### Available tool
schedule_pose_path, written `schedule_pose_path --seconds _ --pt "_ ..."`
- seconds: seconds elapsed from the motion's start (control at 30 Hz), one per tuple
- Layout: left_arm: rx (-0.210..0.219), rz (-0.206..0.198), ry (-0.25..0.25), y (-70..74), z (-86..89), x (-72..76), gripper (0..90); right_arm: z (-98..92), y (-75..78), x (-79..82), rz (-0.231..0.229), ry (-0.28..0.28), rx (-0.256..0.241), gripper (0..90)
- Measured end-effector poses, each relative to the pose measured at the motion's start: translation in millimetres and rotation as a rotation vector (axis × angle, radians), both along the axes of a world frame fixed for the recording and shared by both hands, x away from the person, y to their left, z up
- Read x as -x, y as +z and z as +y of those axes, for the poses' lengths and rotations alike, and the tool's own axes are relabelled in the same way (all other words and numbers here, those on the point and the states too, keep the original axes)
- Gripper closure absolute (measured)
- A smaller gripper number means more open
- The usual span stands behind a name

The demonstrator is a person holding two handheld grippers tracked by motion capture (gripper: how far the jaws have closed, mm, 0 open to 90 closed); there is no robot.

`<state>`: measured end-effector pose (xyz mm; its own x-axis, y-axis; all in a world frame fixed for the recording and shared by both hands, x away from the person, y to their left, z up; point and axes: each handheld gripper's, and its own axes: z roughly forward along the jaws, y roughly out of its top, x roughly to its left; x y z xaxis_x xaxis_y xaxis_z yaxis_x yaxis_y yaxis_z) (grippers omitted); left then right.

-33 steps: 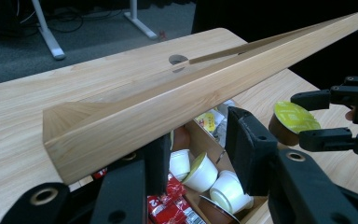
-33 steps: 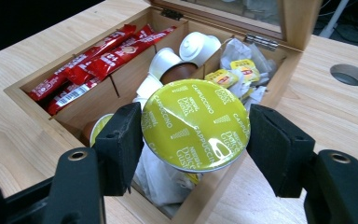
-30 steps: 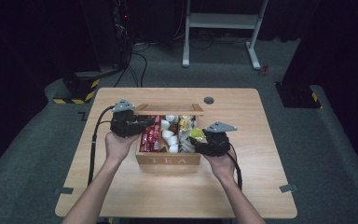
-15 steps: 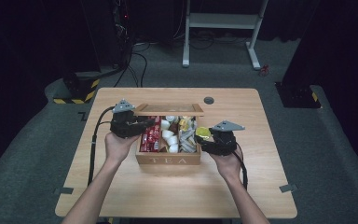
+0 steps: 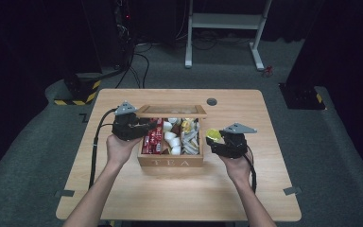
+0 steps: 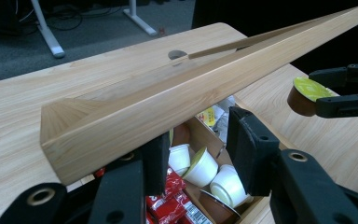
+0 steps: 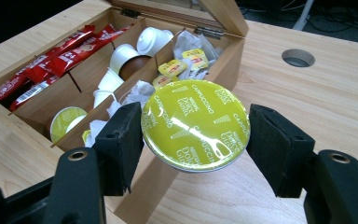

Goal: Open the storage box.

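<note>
1. Dark room: grey carpet, black cables on the floor, a white metal frame (image 5: 227, 28) behind the wooden desk (image 5: 123, 189).
2. Desk top is light wood with a round cable hole (image 5: 211, 101) near its far edge.
3. Wooden tea box (image 5: 171, 161) stands mid-desk, its lid (image 5: 171, 111) raised at the back.
4. Inside the box, red sachets (image 5: 151, 140) fill the left compartment, white pods (image 5: 172, 139) the middle one, and paper packets (image 5: 190, 137) the right one.
5. Left tool (image 5: 144, 126) sits at the box's left rim, the hand behind it, forearm coming in from the bottom edge.
6. In the left gripper view, its jaws stand apart, gripping nothing, just under the lid's edge and above the pods.
7. Right tool (image 5: 213, 138) is held just right of the box, above the desk, the hand under it with the forearm angled in from below.
8. It is clamped on a capsule (image 7: 196, 125), brown-bodied with a yellow-green foil top reading "Cappuccino".
9. Capsule is outside the box, beside its right wall, foil tilted up toward the right gripper view.
</note>
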<state>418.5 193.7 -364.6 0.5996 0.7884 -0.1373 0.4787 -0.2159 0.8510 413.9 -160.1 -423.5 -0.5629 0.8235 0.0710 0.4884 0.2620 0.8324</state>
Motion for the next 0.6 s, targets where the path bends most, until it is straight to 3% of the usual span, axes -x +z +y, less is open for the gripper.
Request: schedule_pose_path --seconds 0.6 --pt "-0.002 0.001 -0.003 -1.9 0.3 1.6 59.4 -23.1 -4.3 1.0 0.007 -0.062 -0.011 37.2"
